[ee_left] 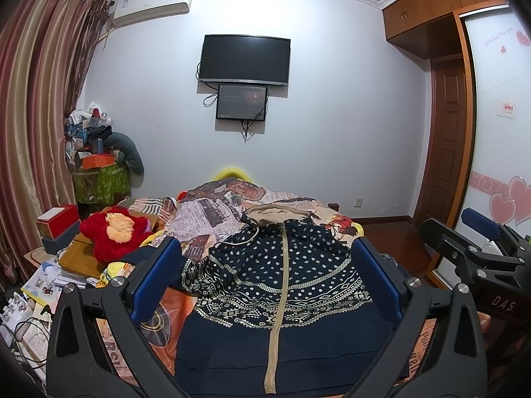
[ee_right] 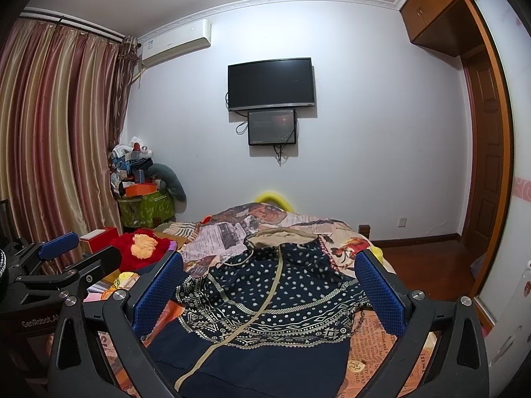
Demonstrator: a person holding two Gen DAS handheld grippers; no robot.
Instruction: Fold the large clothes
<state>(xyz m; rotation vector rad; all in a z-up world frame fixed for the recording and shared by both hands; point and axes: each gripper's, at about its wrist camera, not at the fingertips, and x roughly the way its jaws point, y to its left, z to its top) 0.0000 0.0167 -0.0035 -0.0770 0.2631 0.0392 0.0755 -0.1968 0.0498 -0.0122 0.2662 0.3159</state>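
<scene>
A navy hooded jacket (ee_left: 275, 285) with white dots, patterned bands, a beige zip and a beige hood lies flat on the bed, hood far from me. It also shows in the right wrist view (ee_right: 265, 301). My left gripper (ee_left: 268, 275) is open and empty, held above the jacket's lower half, blue pads wide apart. My right gripper (ee_right: 268, 288) is open and empty too, above the jacket. The right gripper also shows at the right edge of the left wrist view (ee_left: 471, 242). The left gripper shows at the left edge of the right wrist view (ee_right: 66, 252).
The bed has a newspaper-print cover (ee_left: 205, 215). A red plush toy (ee_left: 114, 232), boxes (ee_left: 58, 222) and papers crowd the left side. A cluttered pile (ee_left: 96, 152) stands by the striped curtains (ee_left: 39, 116). A TV (ee_left: 245, 59) hangs on the far wall. A wardrobe (ee_left: 497, 116) stands right.
</scene>
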